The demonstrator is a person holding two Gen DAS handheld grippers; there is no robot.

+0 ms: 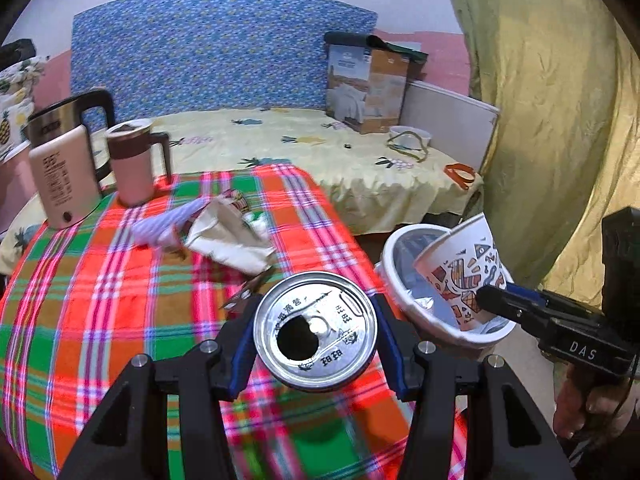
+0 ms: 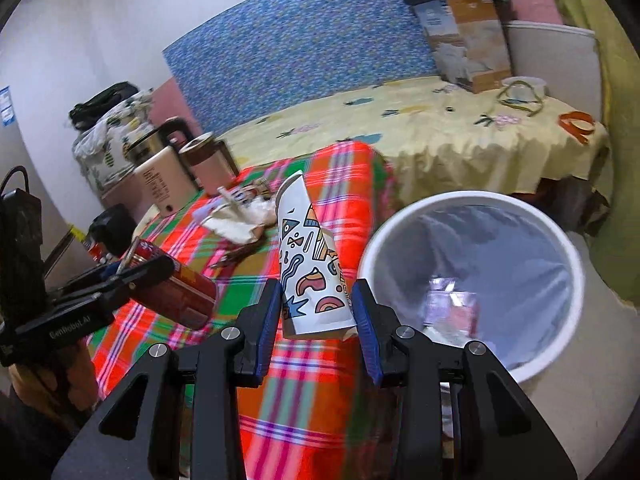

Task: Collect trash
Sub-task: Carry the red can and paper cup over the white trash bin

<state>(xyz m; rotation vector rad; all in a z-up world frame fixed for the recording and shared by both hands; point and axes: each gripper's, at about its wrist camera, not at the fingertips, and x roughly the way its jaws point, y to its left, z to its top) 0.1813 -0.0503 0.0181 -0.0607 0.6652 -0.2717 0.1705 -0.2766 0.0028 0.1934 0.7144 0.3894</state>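
Beside the desk's right edge stands your white trash bin [image 2: 472, 280], lined with a grey bag; some crumpled wrappers [image 2: 452, 308] lie at its bottom. Your right gripper [image 2: 316, 304] is clamped on a flattened paper cup [image 2: 304, 264] with a colourful pattern; from the left wrist camera that cup [image 1: 464, 276] sits over the bin's rim [image 1: 400, 240]. Your left gripper [image 1: 316, 332] is closed on a drinks can [image 1: 316, 330], its opened silver top facing the camera; the right wrist camera shows the can's red body [image 2: 180, 292] held over the desk.

On the desk [image 1: 100, 320], covered with a red, green and orange plaid cloth, more trash waits: a crumpled paper bag [image 1: 228, 240] and a purple-striped wrapper [image 1: 168, 224] touching it. At the far left corner stand a pink kettle [image 1: 64, 172] and, just beside it, a pink jug [image 1: 134, 164]. Behind the desk is a bed [image 1: 320, 152] with a yellow pineapple sheet, a blue patterned headboard [image 1: 208, 48], and a cardboard box [image 1: 368, 84] at its far end. A yellow-green curtain [image 1: 552, 112] hangs on the right.
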